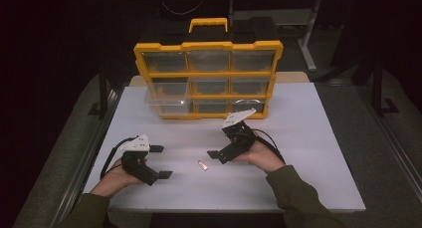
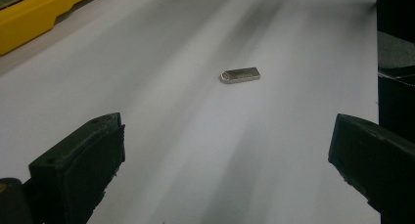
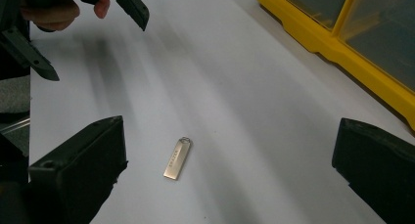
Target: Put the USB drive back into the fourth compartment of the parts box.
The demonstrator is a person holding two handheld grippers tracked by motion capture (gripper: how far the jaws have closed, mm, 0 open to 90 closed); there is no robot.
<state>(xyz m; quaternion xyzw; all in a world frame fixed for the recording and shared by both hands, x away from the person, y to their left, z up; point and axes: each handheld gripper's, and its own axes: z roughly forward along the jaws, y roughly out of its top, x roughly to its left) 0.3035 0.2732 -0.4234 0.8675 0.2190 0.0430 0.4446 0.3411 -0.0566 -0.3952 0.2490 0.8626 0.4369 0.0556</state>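
Note:
A small silver metal USB stick [image 1: 202,165] lies flat on the white table [image 1: 308,153], between my two grippers. My left gripper [image 1: 160,162] rests at the table's left front, open, with nothing between its fingers. In the left gripper view the stick [image 2: 240,75] lies ahead of the wide-apart jaws of this gripper [image 2: 227,136]. My right gripper [image 1: 218,156] hangs just right of the stick and points down towards it, open and empty. In the right gripper view the stick [image 3: 177,159] lies between the spread jaws of this gripper [image 3: 230,136], touching neither.
A yellow organizer [image 1: 208,48] with clear drawers and a carry handle stands at the back centre; its lower left drawer [image 1: 166,104] is pulled out. Its yellow frame [image 3: 342,43] runs along the right gripper view. The left gripper [image 3: 83,33] and hand show there at top left.

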